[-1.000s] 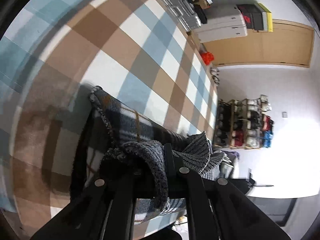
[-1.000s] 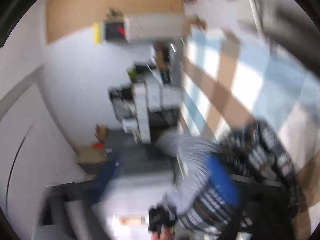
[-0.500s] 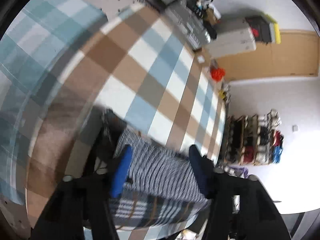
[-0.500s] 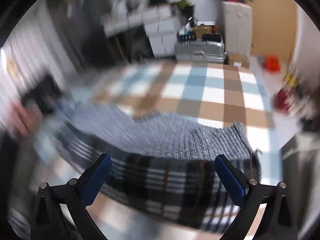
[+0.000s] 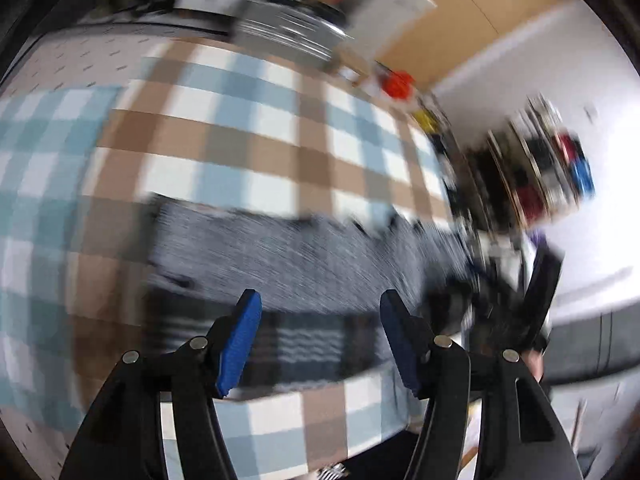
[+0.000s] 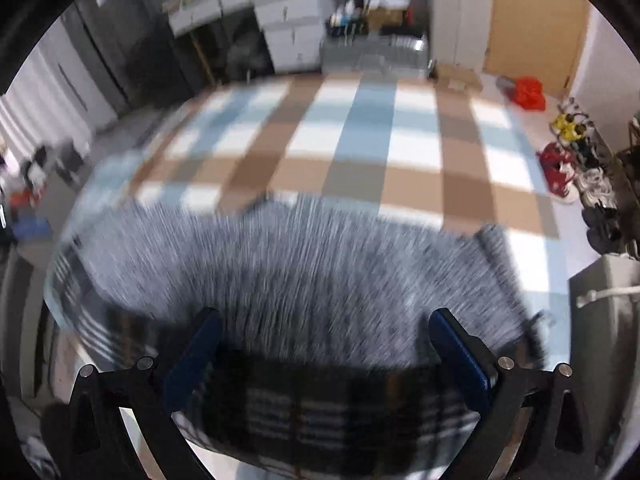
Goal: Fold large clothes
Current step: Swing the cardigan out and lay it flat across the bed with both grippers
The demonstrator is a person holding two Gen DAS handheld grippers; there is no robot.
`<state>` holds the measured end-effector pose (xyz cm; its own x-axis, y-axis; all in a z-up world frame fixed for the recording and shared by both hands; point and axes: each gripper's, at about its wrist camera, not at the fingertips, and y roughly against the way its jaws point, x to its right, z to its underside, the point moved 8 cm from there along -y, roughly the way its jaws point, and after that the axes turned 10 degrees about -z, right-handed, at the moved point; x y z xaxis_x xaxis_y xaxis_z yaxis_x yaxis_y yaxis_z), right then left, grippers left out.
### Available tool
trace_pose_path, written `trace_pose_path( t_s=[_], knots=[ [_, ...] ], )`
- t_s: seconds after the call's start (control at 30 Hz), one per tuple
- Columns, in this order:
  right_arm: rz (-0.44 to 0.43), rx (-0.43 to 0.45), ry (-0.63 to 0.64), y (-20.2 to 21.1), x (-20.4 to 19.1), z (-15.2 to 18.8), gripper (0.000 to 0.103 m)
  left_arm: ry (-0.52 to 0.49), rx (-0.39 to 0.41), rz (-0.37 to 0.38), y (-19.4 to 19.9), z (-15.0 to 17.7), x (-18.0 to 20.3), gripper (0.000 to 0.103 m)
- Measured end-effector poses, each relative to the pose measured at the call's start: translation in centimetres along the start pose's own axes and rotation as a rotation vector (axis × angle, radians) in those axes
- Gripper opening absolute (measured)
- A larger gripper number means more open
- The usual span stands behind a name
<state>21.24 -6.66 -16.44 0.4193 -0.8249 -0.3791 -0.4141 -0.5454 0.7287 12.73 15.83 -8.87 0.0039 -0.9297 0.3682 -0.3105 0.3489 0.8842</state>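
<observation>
A grey knit garment with a dark plaid side (image 6: 304, 276) lies folded on the checked bed cover (image 6: 360, 140); the grey layer lies over the plaid layer (image 6: 320, 408). It also shows in the left wrist view (image 5: 288, 264), blurred by motion. My left gripper (image 5: 320, 304) is open and empty just above the garment's near edge. My right gripper (image 6: 324, 320) is open wide and empty, over the near part of the garment. The other gripper and a hand (image 5: 504, 300) show blurred at the right of the left wrist view.
The brown, blue and white checked cover spreads beyond the garment. White cabinets and a silver suitcase (image 6: 372, 52) stand at the far end. A red bag (image 6: 528, 92) and shoes (image 6: 560, 168) lie on the floor at right. A shoe rack (image 5: 552, 168) stands by the wall.
One second ago my left gripper was shut on the garment's knit edge; it has let go and opened. Both grippers have swung to face across the bed, with the garment laid down folded.
</observation>
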Motion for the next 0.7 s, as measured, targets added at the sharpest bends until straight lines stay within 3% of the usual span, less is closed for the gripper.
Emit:
trace_pose_path(
  t_s=[0.1, 0.17, 0.23, 0.37, 0.43, 0.53, 0.6, 0.7],
  knots=[
    [0.044, -0.053, 0.009, -0.3, 0.9, 1.4, 0.103, -0.080, -0.050, 0.000, -3.3, 2.1, 2.4, 0.057],
    [0.136, -0.122, 0.044, -1.8, 2.4, 3.0, 0.103, -0.079, -0.046, -0.092, -6.3, 2.0, 1.4, 0.057],
    [0.176, -0.135, 0.067, -2.8, 3.4, 3.5, 0.103, -0.027, -0.040, -0.134, -8.1, 1.2, -0.6, 0.057],
    [0.210, -0.114, 0.118, -3.7, 3.9, 3.4, 0.103, -0.020, 0.010, -0.207, -9.4, -0.1, -3.5, 0.057],
    [0.232, -0.108, 0.146, -4.1, 3.8, 3.1, 0.103, -0.021, 0.023, -0.197, -9.1, -0.2, -3.7, 0.057],
    [0.240, -0.116, 0.152, -3.4, 3.4, 2.5, 0.103, -0.046, 0.041, -0.242, -7.7, -0.1, -3.4, 0.057],
    [0.249, -0.065, 0.134, -1.5, 2.6, 1.7, 0.103, -0.086, 0.064, -0.243, -6.2, 0.6, -2.2, 0.057],
    [0.129, 0.074, 0.107, 2.4, -1.0, 0.6, 0.103, -0.130, 0.127, -0.207, -4.2, 2.1, 0.2, 0.057]
  ],
)
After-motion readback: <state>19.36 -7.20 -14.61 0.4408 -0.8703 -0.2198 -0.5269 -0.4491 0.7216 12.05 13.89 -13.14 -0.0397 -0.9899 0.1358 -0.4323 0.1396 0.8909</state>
